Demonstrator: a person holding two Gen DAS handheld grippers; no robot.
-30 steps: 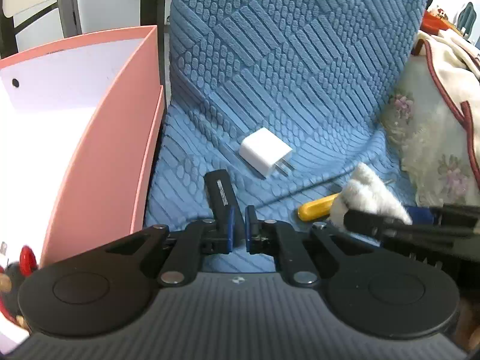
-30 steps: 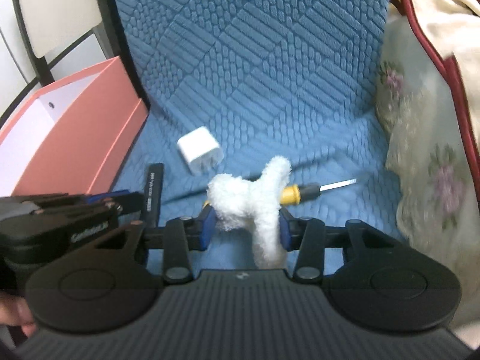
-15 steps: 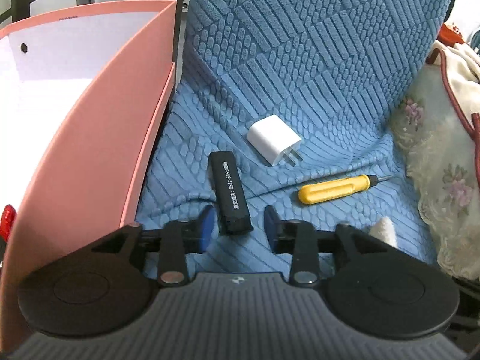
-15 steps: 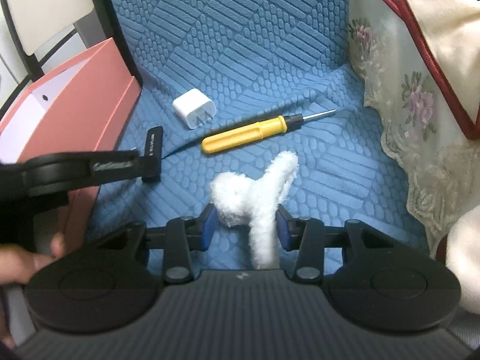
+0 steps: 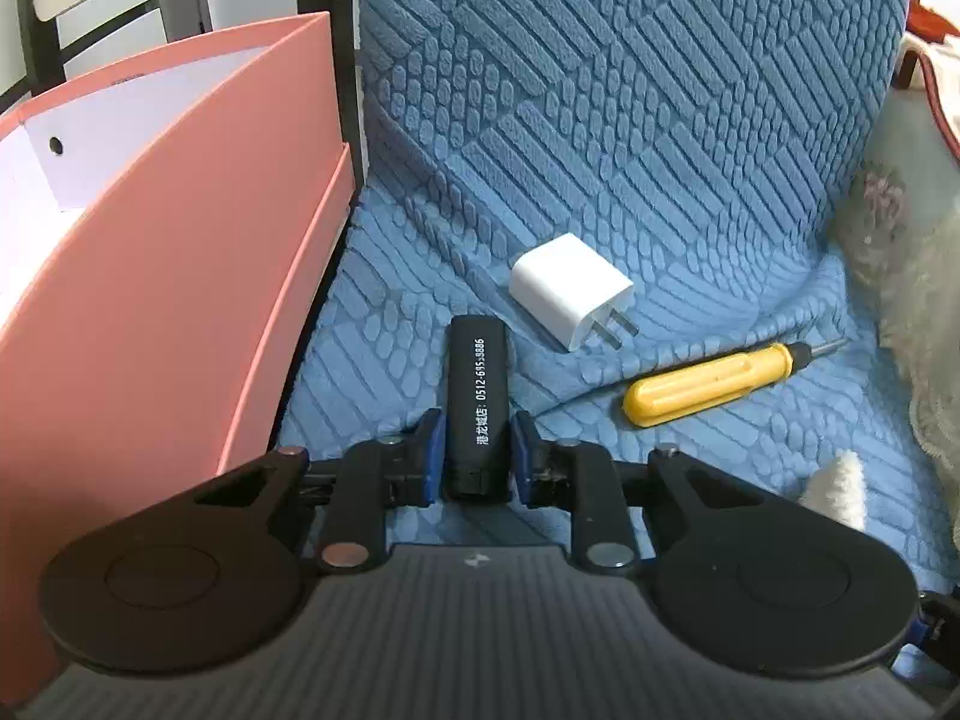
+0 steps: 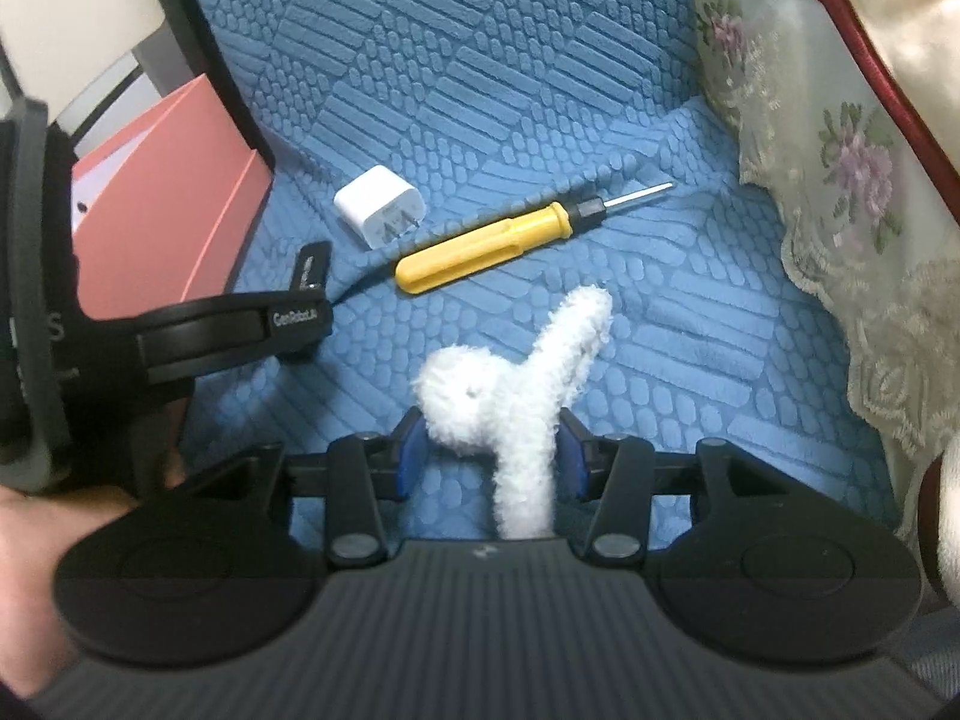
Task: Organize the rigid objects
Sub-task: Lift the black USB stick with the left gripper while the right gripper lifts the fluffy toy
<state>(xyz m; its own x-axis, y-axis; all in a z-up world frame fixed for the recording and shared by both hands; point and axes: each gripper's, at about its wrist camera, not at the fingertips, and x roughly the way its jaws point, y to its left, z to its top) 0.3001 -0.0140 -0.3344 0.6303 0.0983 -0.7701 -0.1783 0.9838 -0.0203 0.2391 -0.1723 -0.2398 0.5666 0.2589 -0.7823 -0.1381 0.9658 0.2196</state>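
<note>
Pick-up step in hand, by the look of it: left hand-held gripper [image 5: 477, 456] closed on the near end of a black stick with white print [image 5: 478, 390], low in the centre of the left wrist view, blue pads pressed to both its sides while the rest lies on the blue textured cover [image 5: 600, 120]. Right hand-held gripper [image 6: 491, 450] clamped on a white fluffy piece [image 6: 516, 396], low centre of the right wrist view, one fuzzy limb sticking up toward the frame's middle; jaws easing apart a touch, pads nonetheless against the fluff. Loose on the cover: white plug adapter [image 5: 570, 291] just above and right of the stick, yellow-handled screwdriver [image 5: 714, 384] further right. Pink open box [image 5: 180, 300] standing along the left edge of the frame, white inside, just beside the stick. Next move, probably: lift the stick clear without tipping, swing left over the pink wall, release inside. Needs a firm hold, since only the end is pinched. Adapter and screwdriver not yet sorted.
</note>
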